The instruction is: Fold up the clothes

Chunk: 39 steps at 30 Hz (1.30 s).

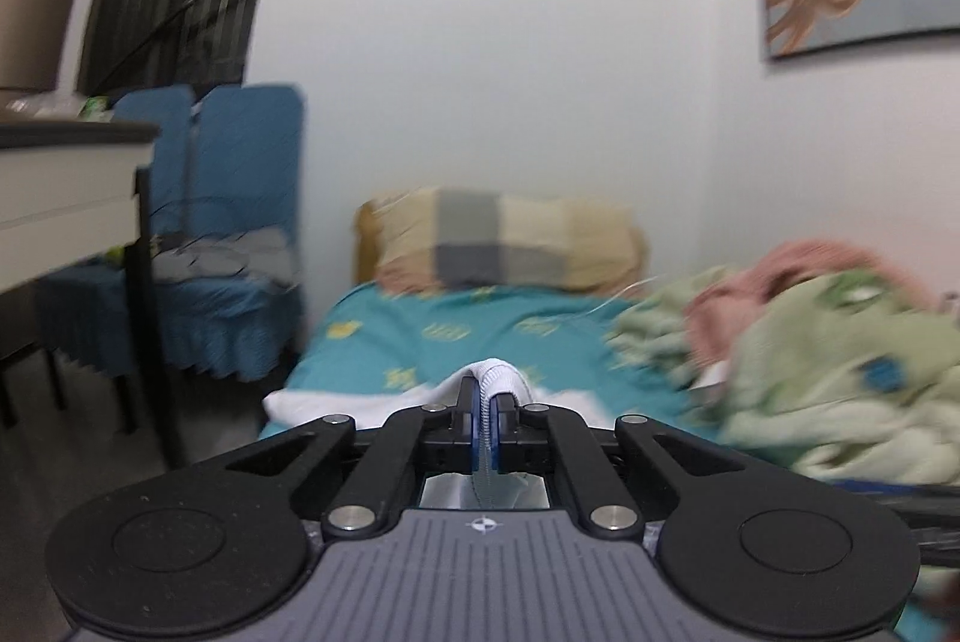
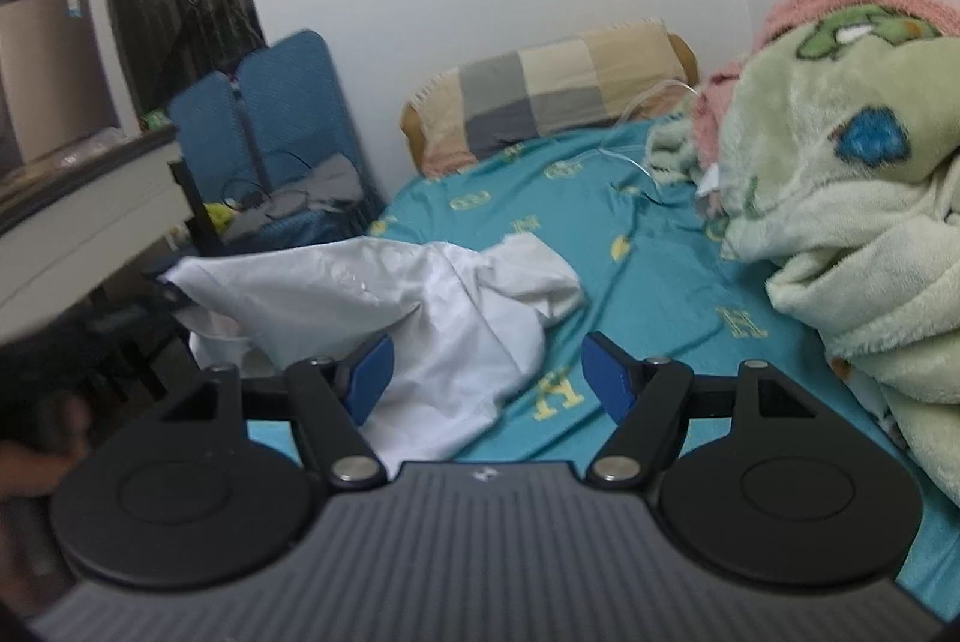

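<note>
A bedroom with a teal-sheeted bed (image 2: 648,246) against a white wall, a checked pillow (image 2: 552,90) at its head and a fleecy green blanket (image 2: 840,198) heaped to one side. The white garment (image 2: 420,306) lies crumpled near the bed's edge. The left gripper (image 1: 487,402) is pinched tight on a ribbed hem of it; the right gripper (image 2: 486,372) hovers just above the cloth, jaws wide and empty. The fabric looks thin, light and limp, best taken at hems or corners. Its shape, sleeves and collar are lost in folds, and the left view is blurred.
</note>
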Tool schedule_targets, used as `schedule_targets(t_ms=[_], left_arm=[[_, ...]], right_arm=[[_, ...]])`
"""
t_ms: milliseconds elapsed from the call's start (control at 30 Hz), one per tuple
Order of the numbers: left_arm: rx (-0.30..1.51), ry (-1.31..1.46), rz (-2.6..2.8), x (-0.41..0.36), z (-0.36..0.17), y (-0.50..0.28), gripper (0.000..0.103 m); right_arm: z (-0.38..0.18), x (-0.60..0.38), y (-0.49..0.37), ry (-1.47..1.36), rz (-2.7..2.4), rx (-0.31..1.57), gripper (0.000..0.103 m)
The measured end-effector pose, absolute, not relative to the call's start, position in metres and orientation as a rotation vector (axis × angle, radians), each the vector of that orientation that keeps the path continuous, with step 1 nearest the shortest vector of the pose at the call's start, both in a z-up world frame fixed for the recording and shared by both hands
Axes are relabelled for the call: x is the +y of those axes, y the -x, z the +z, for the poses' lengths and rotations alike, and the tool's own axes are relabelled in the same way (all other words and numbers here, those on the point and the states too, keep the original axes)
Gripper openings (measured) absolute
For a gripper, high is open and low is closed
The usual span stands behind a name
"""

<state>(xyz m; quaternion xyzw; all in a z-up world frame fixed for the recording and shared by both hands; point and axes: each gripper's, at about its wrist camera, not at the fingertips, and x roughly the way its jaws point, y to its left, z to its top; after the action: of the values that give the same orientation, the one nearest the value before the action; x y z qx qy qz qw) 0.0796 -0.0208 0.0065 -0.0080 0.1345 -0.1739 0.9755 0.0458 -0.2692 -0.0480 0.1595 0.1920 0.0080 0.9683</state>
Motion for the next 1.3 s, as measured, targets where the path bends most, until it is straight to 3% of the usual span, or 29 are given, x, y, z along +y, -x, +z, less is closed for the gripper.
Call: schedule_targets(t_ms=[200, 467, 600, 733, 833, 933, 1067, 1300], left_arm=[[0.230, 0.072, -0.503, -0.002, 0.039, -0.004, 0.003], [0.282, 0.183, -0.541, 0.015, 0.019, 0.009, 0.004], [0.319, 0.186, -0.529, 0.019, 0.006, -0.004, 0.004], [0.381, 0.150, -0.513, 0.015, -0.011, -0.020, 0.005], [0.424, 0.108, -0.492, 0.006, -0.024, -0.030, 0.006], [0.470, 0.062, -0.469, -0.006, -0.039, -0.037, 0.011], [0.544, 0.029, -0.455, -0.023, -0.060, -0.039, 0.025], [0.734, 0.292, -0.524, -0.029, -0.085, -0.040, 0.028]], right_arm=[[-0.036, -0.258, -0.024, -0.404, 0.222, 0.404, 0.073], [-0.040, -0.210, -0.021, -0.394, 0.403, 0.457, 0.065], [-0.049, -0.216, -0.041, -0.514, 0.394, 0.491, 0.053], [-0.055, -0.224, -0.053, -0.563, 0.350, 0.523, 0.019], [-0.055, -0.228, -0.051, -0.546, 0.301, 0.505, 0.011], [-0.051, -0.236, -0.046, -0.546, 0.267, 0.478, 0.008], [-0.045, -0.246, -0.044, -0.546, 0.259, 0.458, 0.007], [-0.041, -0.257, -0.040, -0.541, 0.239, 0.454, 0.007]])
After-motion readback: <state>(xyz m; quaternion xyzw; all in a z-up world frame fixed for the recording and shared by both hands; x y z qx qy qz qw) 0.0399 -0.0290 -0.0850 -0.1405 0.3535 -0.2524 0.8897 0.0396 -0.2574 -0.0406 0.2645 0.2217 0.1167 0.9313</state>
